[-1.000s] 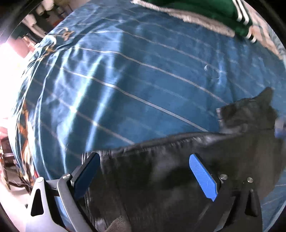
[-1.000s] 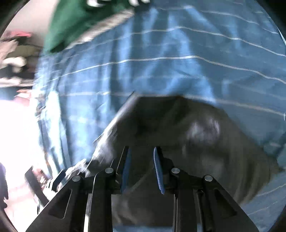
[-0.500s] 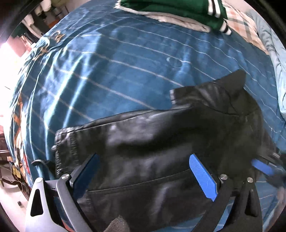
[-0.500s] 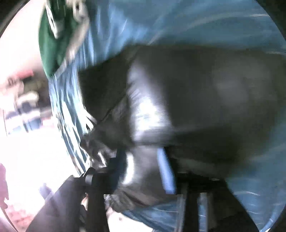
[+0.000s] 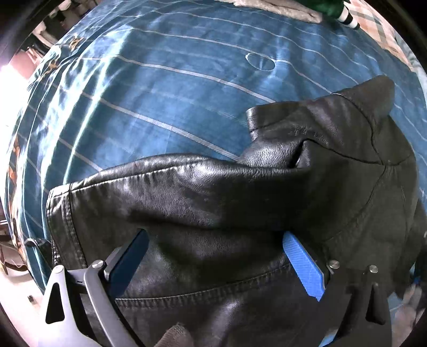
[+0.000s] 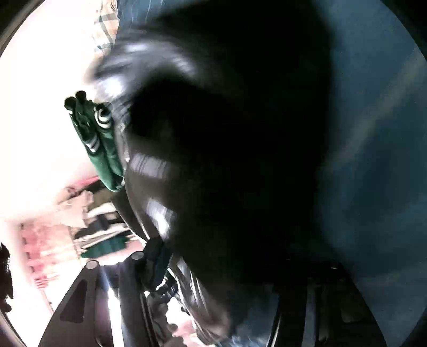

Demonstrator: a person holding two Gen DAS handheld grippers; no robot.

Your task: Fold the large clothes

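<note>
Jaws of the left gripper point(image 5: 216, 256) stand wide apart, blue pads point(image 5: 303, 263) on either side of a fold of the black leather jacket point(image 5: 240, 202), which lies between and beyond them on the blue striped bedcover point(image 5: 160, 88). Farther ahead lies a green striped garment point(image 5: 333, 8). Right gripper point(image 6: 213, 280): motion blur and the jacket point(image 6: 226, 160) pressed close ahead hide the fingertips; whether they clamp it cannot be told.
</note>
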